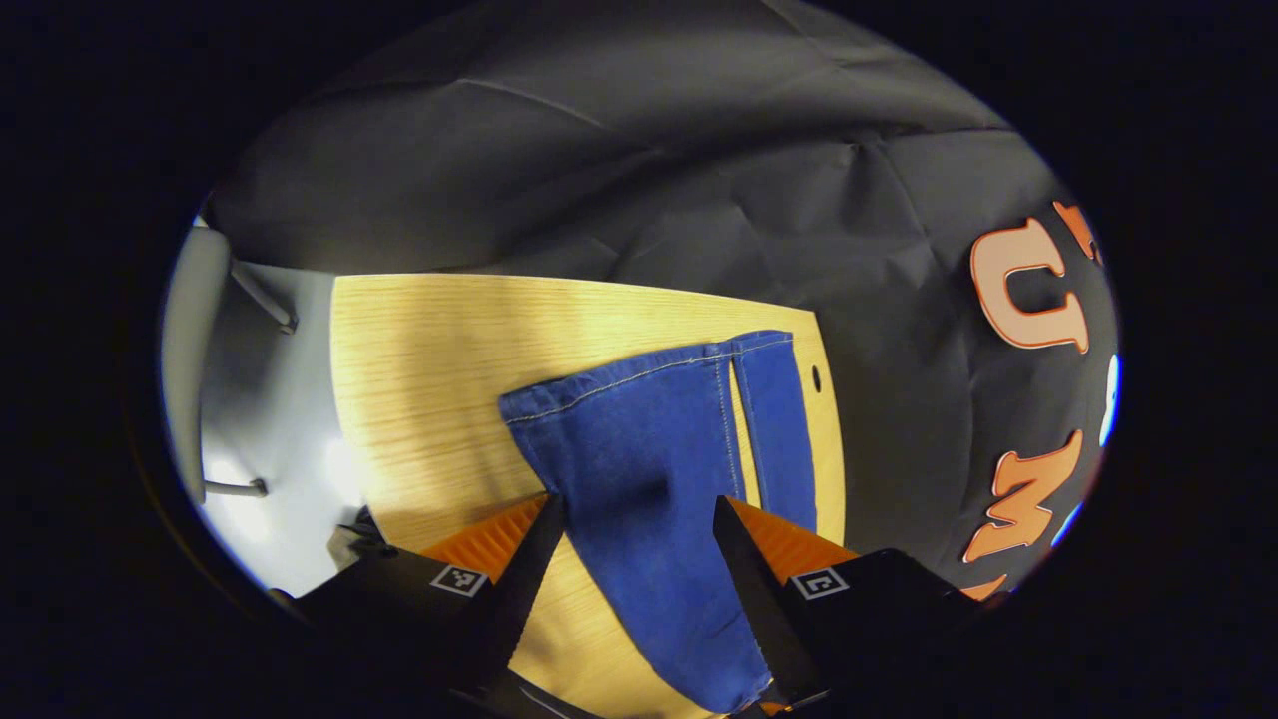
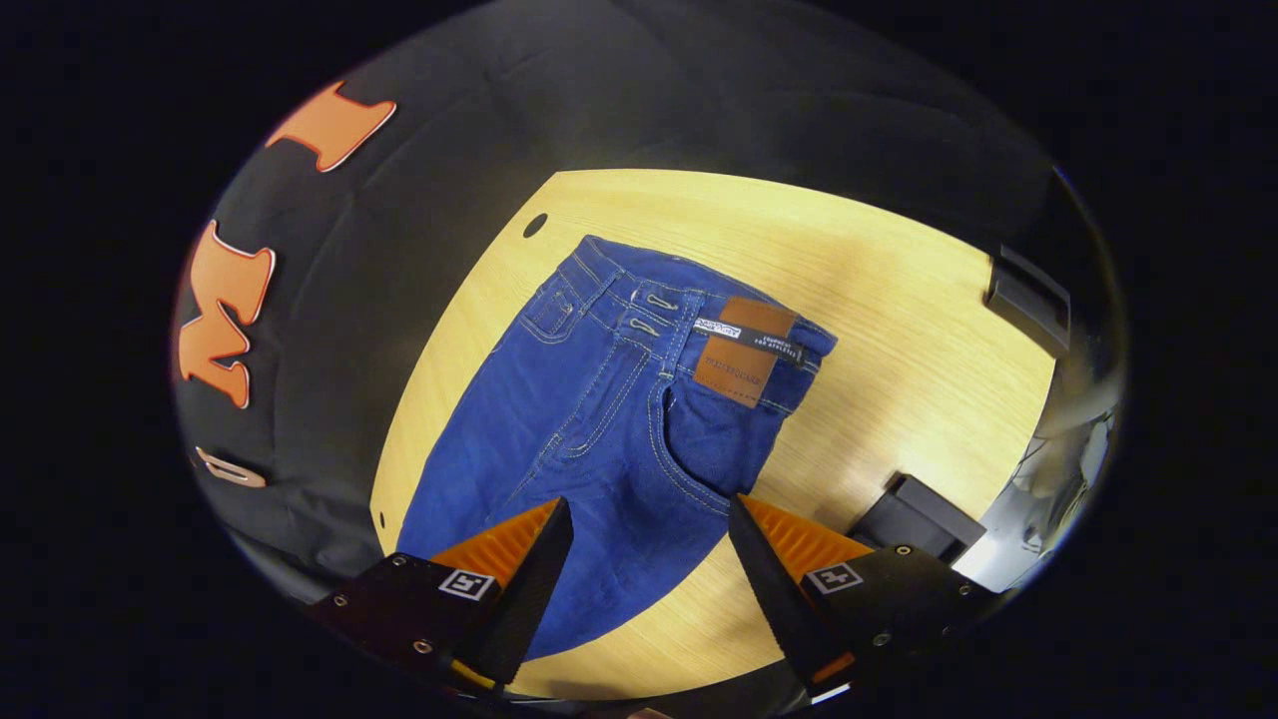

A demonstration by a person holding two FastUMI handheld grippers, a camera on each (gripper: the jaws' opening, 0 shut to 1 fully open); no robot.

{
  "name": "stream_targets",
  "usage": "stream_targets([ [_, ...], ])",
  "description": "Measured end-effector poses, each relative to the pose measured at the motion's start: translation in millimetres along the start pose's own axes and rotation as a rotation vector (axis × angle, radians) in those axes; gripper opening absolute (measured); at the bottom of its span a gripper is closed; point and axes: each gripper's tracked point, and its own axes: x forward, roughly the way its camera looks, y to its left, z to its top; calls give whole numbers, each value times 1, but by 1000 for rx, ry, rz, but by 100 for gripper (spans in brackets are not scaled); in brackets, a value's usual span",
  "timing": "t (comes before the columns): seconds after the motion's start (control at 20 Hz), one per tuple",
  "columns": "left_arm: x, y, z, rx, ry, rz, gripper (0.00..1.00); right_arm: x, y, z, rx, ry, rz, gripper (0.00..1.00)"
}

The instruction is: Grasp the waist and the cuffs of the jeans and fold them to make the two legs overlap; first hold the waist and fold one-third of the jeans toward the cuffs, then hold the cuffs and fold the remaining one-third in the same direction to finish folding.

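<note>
Right gripper view: the jeans are laid flat on the tabletop, waist far, legs apparently not yet overlapped. Both grippers are held above the denim with jaws released, presumably for grasping.

— What colours do you see?
— I see bright blue denim jeans with pale stitching and a brown leather waist patch, on my light wood-grain counter.

wooden table, blue jeans flat
</note>
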Motion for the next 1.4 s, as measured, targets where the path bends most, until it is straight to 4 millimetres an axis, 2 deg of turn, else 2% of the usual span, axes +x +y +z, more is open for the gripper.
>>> stream_targets([
  [0.1, 6, -5, 3, -13, -13, -51, 87, 3, -2, -1, 21, 6, 12, 97],
  [0.25, 13, -13, 5, -60, -16, -106, 87, 10, -8, -3, 54, 10, 18, 98],
  [0.3, 14, -17, 7, -80, -17, -122, 80, 11, -8, -2, 78, 7, 31, 98],
  [0.45, 18, -8, 8, -120, -17, -128, 66, 14, -11, 3, 148, 8, 71, 97],
  [0.6, 20, -1, 9, -154, -14, -114, 45, 17, -15, 1, 224, 19, 100, 97],
  [0.7, 22, 0, 7, -161, -15, -108, 35, 12, -28, -1, 240, 24, 89, 95],
  [0.75, 23, 0, 6, -164, -17, -108, 34, 15, -30, -1, 257, 21, 107, 97],
  [0.8, 22, -1, 7, -165, -20, -112, 35, 5, -29, 4, 290, 5, 125, 94],
  [0.9, 21, -2, 7, -164, -20, -121, 35, 20, -22, 7, 319, -1, 160, 92],
  [1.1, 21, -10, 2, -163, 11, -171, 39, 33, -9, 12, 323, -5, 209, 90],
  [1.15, 21, -12, -1, -168, 24, -191, 39, 37, -9, 13, 349, 0, 217, 77],
  [1.2, 23, -15, -5, -172, 35, -207, 39, 41, -10, 14, 387, 3, 229, 71],
  [1.25, 28, -19, -10, -170, 43, -223, 39, 46, -9, 14, 428, 8, 235, 73],
  [1.3, 28, -6, -10, -154, 23, -153, 39, 49, -10, 14, 465, 10, 238, 58],
  [1.35, 42, -11, 0, -194, -23, -143, 32, 50, -9, 14, 500, 13, 248, 44],
  [1.4, 32, -14, -2, -188, -13, -135, 5, 51, -8, 12, 503, 14, 252, 38],
])
